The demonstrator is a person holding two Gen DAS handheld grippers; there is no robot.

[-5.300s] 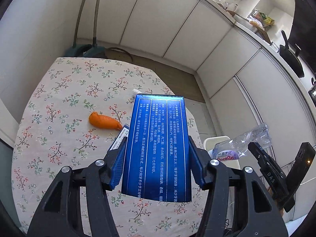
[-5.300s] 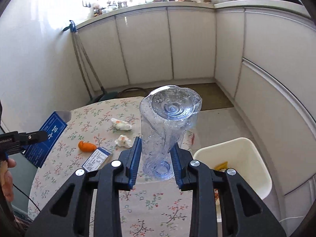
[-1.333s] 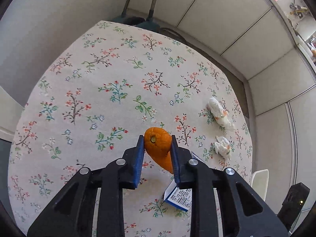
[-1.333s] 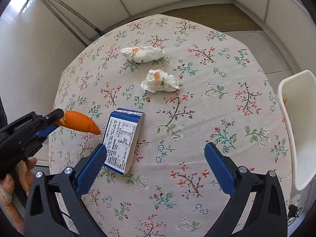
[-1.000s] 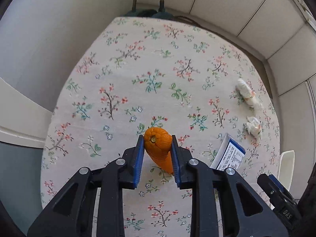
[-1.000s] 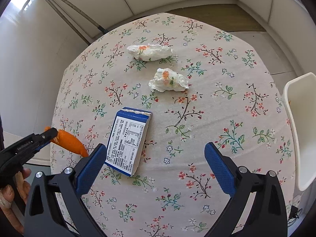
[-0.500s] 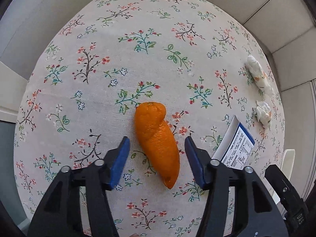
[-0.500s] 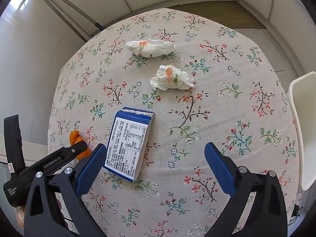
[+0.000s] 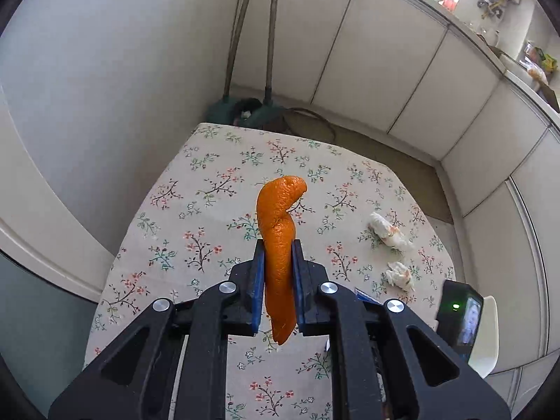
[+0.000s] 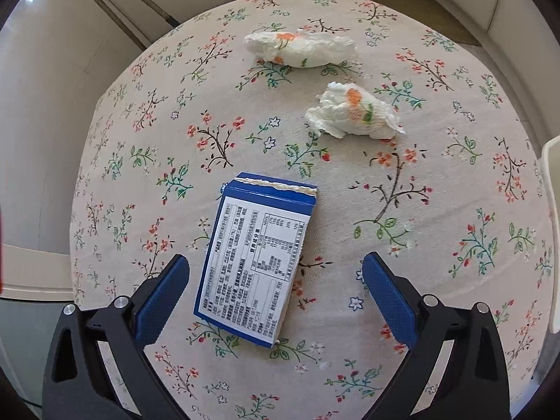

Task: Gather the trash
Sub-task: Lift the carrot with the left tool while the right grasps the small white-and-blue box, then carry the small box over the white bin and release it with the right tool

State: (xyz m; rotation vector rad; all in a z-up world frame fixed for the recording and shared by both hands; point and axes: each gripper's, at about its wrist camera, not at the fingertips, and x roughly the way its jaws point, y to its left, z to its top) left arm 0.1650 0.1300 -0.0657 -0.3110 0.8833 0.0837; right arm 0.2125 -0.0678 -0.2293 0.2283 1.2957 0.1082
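Observation:
A long curl of orange peel [image 9: 278,224] hangs above the flowered table [image 9: 210,210], with my left gripper [image 9: 277,245] shut on its middle; both ends stick out past the blue pads. A blue and white carton [image 10: 252,280] lies flat on the cloth. My right gripper [image 10: 274,260] hovers open over it, one finger on each side, touching nothing. Two crumpled tissues with orange stains [image 10: 301,49] [image 10: 353,112] lie farther back on the table.
A white bin [image 9: 486,343] stands off the table's right edge, its rim [image 10: 551,210] also showing in the right wrist view. Mop handles [image 9: 252,35] lean in the wall corner behind the table. White cabinets line the back and right.
Half a second ago the peel lay on the cloth between open left jaws; now they are shut on it and it is lifted. The right gripper has sunk closer over the carton.

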